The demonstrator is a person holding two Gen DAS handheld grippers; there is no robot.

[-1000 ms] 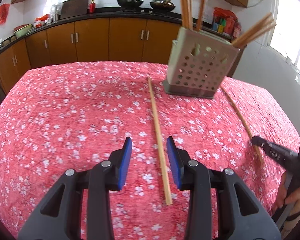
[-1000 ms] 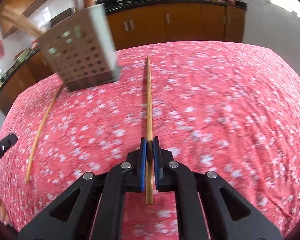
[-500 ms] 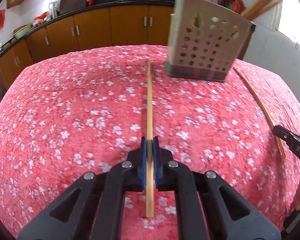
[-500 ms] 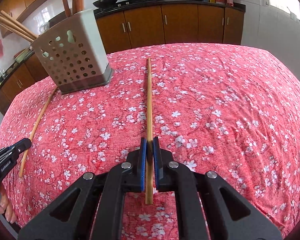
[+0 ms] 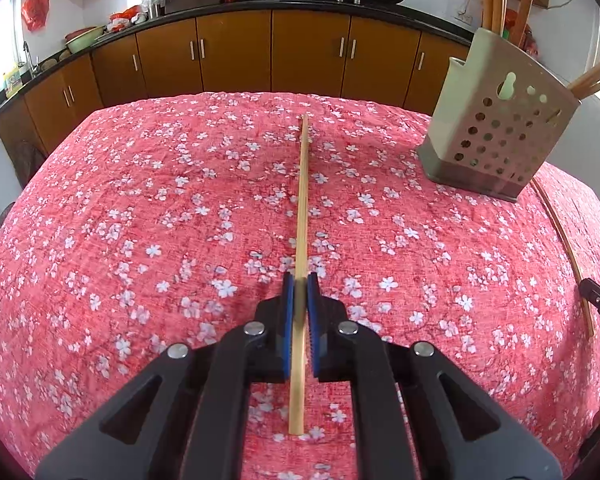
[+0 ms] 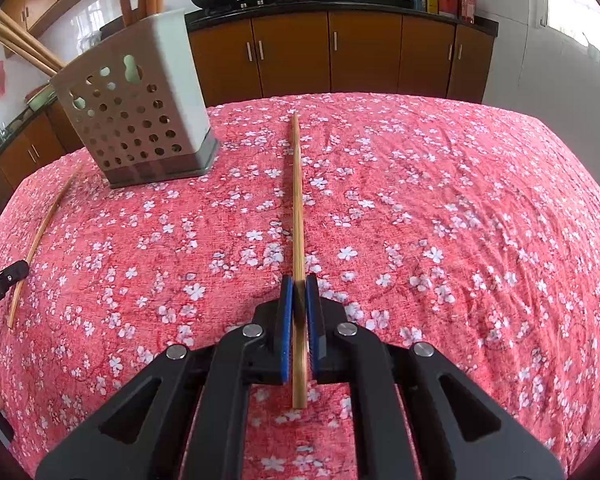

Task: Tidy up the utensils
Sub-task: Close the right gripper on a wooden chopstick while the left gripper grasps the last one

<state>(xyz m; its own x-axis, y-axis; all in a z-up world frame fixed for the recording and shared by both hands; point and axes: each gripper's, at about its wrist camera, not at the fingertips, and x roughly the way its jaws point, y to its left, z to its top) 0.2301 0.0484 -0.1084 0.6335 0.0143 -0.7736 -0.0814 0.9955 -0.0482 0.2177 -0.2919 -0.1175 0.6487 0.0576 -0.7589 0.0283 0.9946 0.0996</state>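
1. Gripping a chopstick each, the left gripper (image 5: pixel 300 286) and the right gripper (image 6: pixel 299 286) are both closed tight.
2. The left chopstick (image 5: pixel 302 208) and the right chopstick (image 6: pixel 297 200) each run forward from between the blue pads, over the counter (image 5: pixel 140 220) with its red floral cloth.
3. A perforated holder (image 6: pixel 140 108) stands near the counter's far edge, between the two grippers, with more chopsticks leaning inside.
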